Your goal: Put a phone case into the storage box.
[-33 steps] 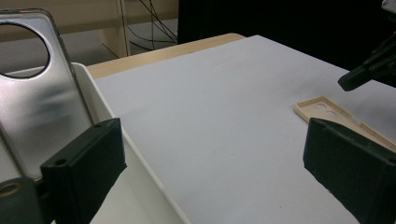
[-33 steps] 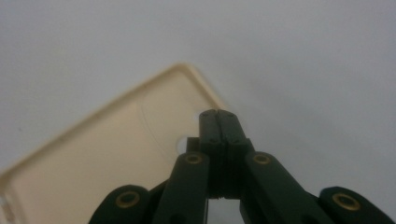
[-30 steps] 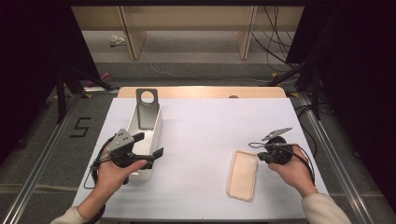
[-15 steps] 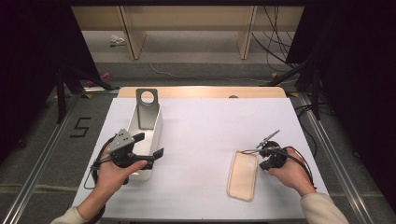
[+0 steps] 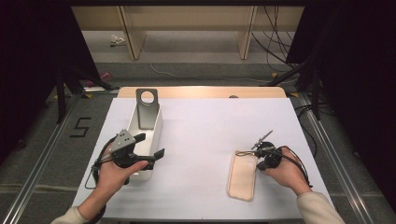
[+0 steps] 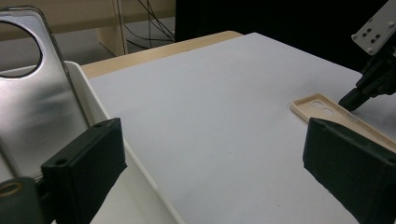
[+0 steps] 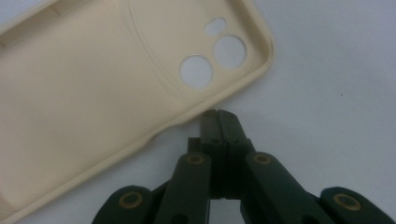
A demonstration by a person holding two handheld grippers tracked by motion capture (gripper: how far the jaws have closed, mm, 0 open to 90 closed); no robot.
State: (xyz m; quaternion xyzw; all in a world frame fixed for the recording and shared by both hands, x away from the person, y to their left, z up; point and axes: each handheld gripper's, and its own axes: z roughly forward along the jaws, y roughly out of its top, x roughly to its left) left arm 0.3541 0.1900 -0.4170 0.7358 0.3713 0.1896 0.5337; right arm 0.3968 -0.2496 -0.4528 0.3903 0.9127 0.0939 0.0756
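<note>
A beige phone case (image 5: 242,176) lies open side up on the white table top, its camera holes (image 7: 212,58) at the far end. My right gripper (image 5: 254,153) is shut with nothing between its jaws. Its tips (image 7: 217,114) rest right at the case's rim beside the holes; I cannot tell whether they touch it. A clear grey phone case (image 5: 147,109) with a round hole leans upright in a white tray (image 5: 156,135). My left gripper (image 5: 150,144) hovers over the tray's near end, open wide and holding nothing. From the left gripper (image 6: 215,177), the beige case (image 6: 322,109) and right gripper (image 6: 357,98) are at the far right.
The white sheet (image 5: 205,130) covers a wooden table (image 5: 201,91). Wooden legs and loose cables (image 5: 275,42) lie on the floor beyond the far edge. A metal rail (image 5: 327,140) runs along the right side.
My right gripper has tilted and edged left, bringing its shut tips to the beige case's top right rim. The left gripper and both cases have stayed put.
</note>
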